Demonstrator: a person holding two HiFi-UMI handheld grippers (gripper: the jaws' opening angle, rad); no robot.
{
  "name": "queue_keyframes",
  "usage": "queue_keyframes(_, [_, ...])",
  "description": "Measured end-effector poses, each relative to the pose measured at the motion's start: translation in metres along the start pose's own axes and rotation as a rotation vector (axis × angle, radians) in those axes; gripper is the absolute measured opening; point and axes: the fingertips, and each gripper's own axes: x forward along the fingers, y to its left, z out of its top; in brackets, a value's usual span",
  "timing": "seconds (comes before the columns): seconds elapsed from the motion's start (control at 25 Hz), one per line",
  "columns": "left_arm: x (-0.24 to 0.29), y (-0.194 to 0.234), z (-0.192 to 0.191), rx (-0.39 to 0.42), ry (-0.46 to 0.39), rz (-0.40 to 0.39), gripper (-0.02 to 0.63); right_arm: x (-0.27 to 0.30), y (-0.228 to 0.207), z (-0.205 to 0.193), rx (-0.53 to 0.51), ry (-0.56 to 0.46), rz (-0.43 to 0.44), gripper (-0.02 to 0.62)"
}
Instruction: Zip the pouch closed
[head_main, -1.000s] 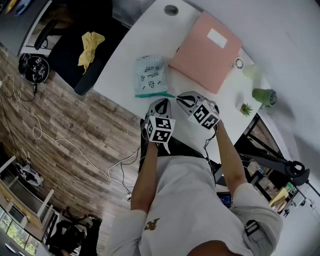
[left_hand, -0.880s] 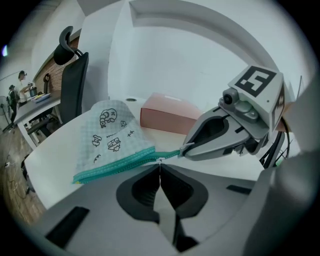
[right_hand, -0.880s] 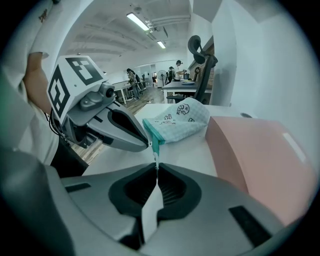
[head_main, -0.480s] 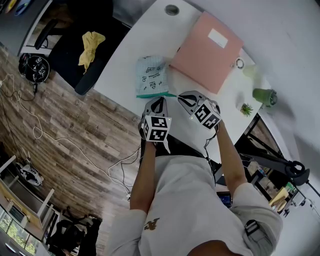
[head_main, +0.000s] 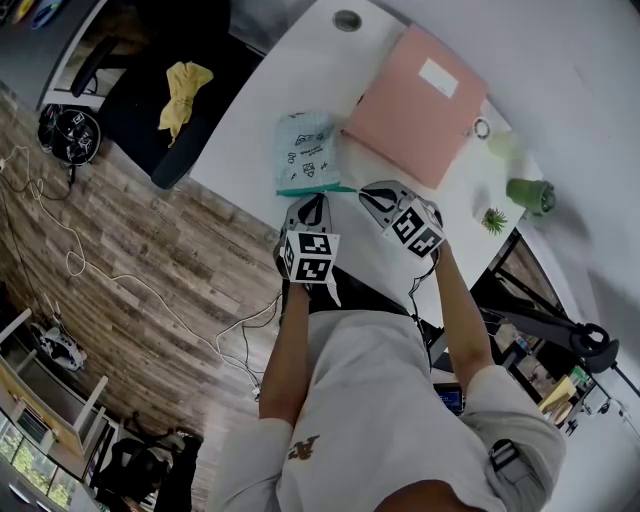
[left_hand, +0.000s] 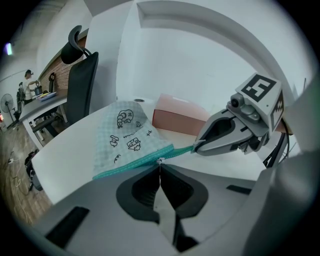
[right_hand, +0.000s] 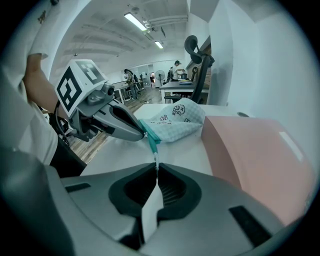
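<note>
At the far left of my head view a black office chair (head_main: 150, 125) stands off the bench with a crumpled yellow cloth (head_main: 183, 88) lying on it. Next comes the white bench (head_main: 250, 120). On it, near the front edge, lies the pale green checked fabric pouch with black doodle prints (head_main: 303, 148), just beside the corner of a flat pink folder (head_main: 415, 95). The pouch's teal zip edge (left_hand: 131, 165) faces me. My left gripper (left_hand: 160, 167) has its fingers clenched on the small metal zip puller (left_hand: 160, 160), which sits partway along that teal edge. To its right, my right gripper (right_hand: 156, 169) has its fingers clamped on the end of the teal zip tape (right_hand: 150, 142), which runs straight from the pouch's corner to the fingertips. The two grippers sit close together, their tips near each other along the zip. Further right, past the folder, a green cup (head_main: 528, 192) and a small potted plant (head_main: 491, 219) stand near the bench's edge.
</note>
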Motion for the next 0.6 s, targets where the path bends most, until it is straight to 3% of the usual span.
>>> queue_keyframes(0.6, [-0.005, 0.013, -0.004, -0.017, 0.003, 0.021, -0.002, 0.0, -0.005, -0.003, 0.022, 0.005, -0.022, 0.011])
